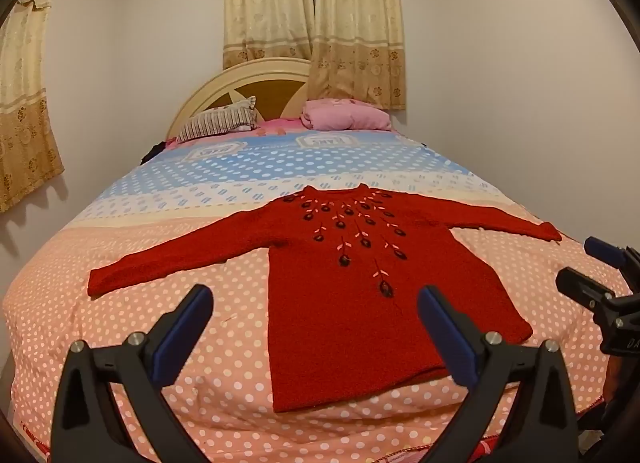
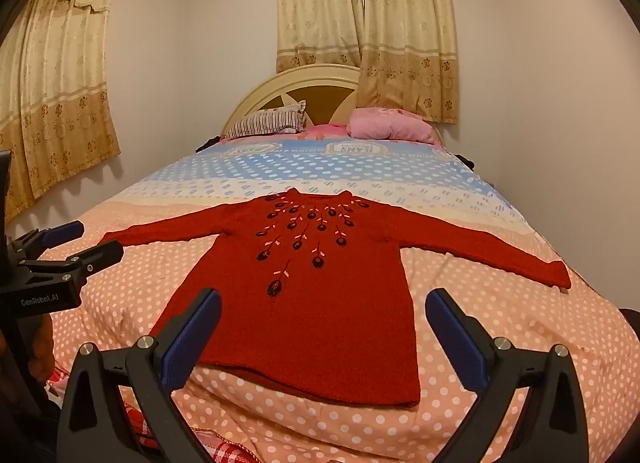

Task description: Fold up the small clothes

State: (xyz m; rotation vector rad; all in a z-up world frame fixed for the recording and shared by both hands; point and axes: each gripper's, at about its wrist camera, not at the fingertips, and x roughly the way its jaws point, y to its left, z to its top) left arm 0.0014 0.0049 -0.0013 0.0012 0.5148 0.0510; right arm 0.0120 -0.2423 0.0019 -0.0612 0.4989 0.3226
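Note:
A small red knitted sweater point(image 1: 360, 303) with dark embroidered flowers lies flat, front up, sleeves spread wide, on the bed's pink dotted cover; it also shows in the right wrist view point(image 2: 320, 303). My left gripper point(image 1: 316, 303) is open and empty, held above the hem's near left part. My right gripper point(image 2: 324, 307) is open and empty, held above the hem's near right part. The right gripper shows at the right edge of the left wrist view point(image 1: 588, 263), and the left gripper at the left edge of the right wrist view point(image 2: 88, 243).
The bed point(image 1: 120, 343) fills the room, with a wall close on the right. A striped pillow point(image 1: 220, 123) and a pink pillow point(image 1: 344, 115) lie by the headboard point(image 1: 248, 79). Curtains point(image 1: 312, 23) hang behind and on the left wall.

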